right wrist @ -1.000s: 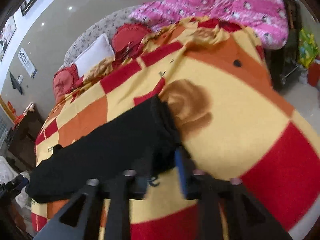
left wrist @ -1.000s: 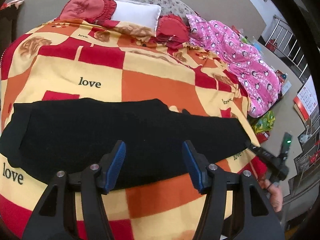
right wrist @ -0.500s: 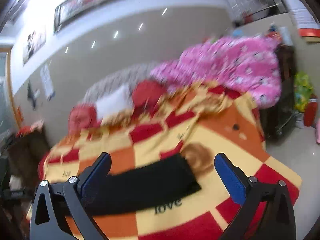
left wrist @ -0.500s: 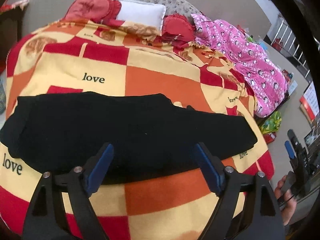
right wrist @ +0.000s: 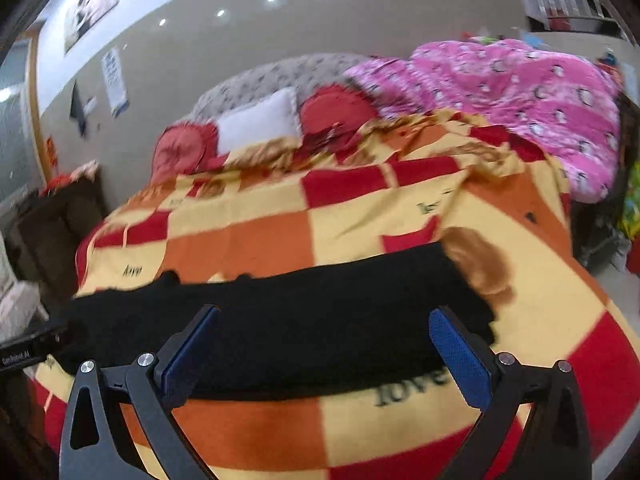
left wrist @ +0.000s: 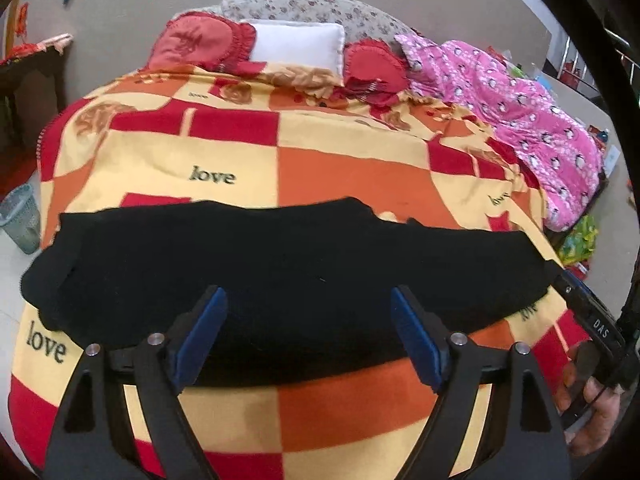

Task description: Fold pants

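There is one pair of black pants, lying across one checked blanket. On the far side of the pants from the cameras there are two red cushions, the left one and the right one, and between them one white pillow. To the right of the pillow lies one pink quilt. To the left of the pants, on the floor, stands one grey basket. Two tongs are counted: the left tongs and the right tongs, each with two blue pads spread apart.
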### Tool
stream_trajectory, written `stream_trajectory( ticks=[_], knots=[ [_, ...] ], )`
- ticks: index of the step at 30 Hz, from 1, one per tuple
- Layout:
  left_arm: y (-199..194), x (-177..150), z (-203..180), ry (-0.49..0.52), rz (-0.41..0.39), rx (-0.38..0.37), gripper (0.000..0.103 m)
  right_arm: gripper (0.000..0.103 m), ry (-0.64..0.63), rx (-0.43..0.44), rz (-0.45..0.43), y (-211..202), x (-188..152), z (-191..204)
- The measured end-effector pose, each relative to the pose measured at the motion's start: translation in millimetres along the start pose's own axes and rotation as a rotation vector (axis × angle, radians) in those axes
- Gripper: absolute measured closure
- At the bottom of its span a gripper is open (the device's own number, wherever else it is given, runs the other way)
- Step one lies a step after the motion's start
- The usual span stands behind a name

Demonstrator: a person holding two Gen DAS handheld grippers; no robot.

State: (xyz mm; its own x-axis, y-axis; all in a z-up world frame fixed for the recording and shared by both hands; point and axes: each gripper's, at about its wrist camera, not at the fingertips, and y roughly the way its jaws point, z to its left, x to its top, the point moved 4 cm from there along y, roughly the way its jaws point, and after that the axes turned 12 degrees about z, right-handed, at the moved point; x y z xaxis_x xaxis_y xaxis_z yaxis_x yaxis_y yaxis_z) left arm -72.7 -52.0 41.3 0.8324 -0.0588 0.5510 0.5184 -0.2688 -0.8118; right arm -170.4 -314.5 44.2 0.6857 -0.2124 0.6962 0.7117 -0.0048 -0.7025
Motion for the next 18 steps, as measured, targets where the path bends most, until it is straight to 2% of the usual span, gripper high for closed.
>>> stream_trajectory(
  ticks=[12, 18],
  knots=[
    [-2.2, -5.1, 18.7, -0.015, -0.053, 0.068, 0.02, 0.0, -0.109, -0.06, 0.054, 21.5, -1.6, 37.7],
    [-7.6, -7.2, 18.0, -0.004, -0.069, 0.079, 0.02, 0.0, -0.137, -0.036, 0.067, 20.7, 0.7, 44.1]
  ],
)
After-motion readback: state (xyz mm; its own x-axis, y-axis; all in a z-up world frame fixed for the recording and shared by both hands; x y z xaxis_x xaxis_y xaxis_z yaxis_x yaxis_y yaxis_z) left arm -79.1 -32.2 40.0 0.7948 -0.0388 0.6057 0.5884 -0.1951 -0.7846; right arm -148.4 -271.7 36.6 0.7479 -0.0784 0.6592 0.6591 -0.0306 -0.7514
